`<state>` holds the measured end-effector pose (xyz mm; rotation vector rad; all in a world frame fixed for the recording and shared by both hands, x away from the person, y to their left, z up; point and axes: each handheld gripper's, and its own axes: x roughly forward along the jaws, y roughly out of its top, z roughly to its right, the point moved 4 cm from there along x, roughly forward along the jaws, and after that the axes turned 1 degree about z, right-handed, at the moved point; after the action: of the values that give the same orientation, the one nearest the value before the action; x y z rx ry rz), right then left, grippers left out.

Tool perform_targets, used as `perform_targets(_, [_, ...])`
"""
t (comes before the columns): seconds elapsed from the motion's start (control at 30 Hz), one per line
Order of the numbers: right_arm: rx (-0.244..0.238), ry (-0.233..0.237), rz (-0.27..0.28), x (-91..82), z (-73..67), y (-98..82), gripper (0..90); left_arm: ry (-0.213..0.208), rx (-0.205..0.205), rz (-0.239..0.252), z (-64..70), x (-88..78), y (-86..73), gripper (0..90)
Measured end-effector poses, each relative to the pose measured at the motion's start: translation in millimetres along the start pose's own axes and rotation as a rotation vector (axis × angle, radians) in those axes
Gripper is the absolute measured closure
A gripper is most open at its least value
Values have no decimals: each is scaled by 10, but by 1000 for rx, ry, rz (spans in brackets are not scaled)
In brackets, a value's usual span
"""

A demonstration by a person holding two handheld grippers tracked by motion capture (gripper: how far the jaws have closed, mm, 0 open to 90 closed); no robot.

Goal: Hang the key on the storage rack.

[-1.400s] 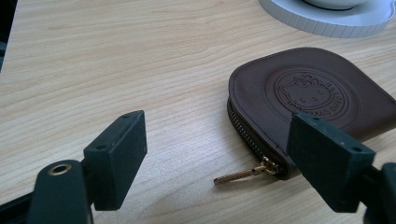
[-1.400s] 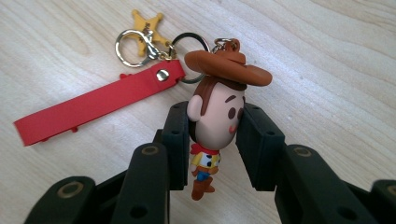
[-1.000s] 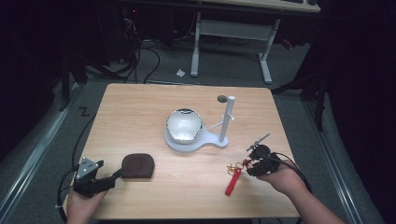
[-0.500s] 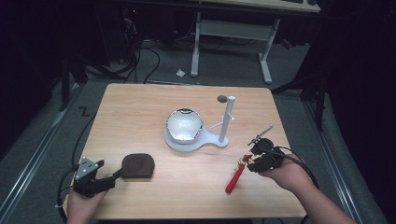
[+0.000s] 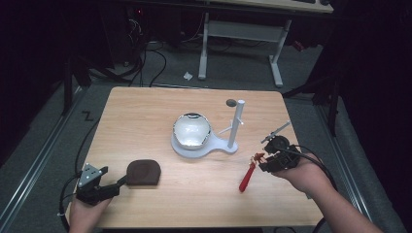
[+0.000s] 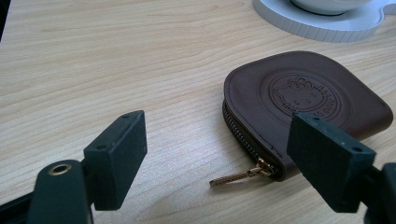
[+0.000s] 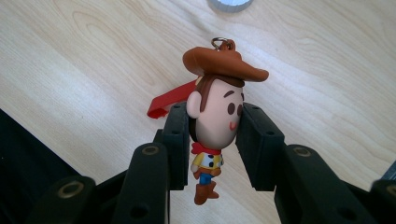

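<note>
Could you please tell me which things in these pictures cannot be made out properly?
- Cowboy keychain: too small to read in the high view; its red strap runs behind the right gripper in that gripper's view.
- White stand: cut off by the top edge in the left gripper view.
- Pouch: partly covered by the left gripper; contents hidden.

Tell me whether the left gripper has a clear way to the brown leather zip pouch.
Probably yes. The left gripper is open, and the brown leather zip pouch lies flat on the wooden table just ahead of its jaws, with nothing between them.
</note>
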<state>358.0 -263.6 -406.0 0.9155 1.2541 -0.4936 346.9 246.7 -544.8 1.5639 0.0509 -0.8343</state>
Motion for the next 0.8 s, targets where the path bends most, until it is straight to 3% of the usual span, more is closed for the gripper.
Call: perform_targets(0.8, [-24, -21, 56, -437, 39, 279, 660, 7, -13, 9, -33, -21, 1, 206])
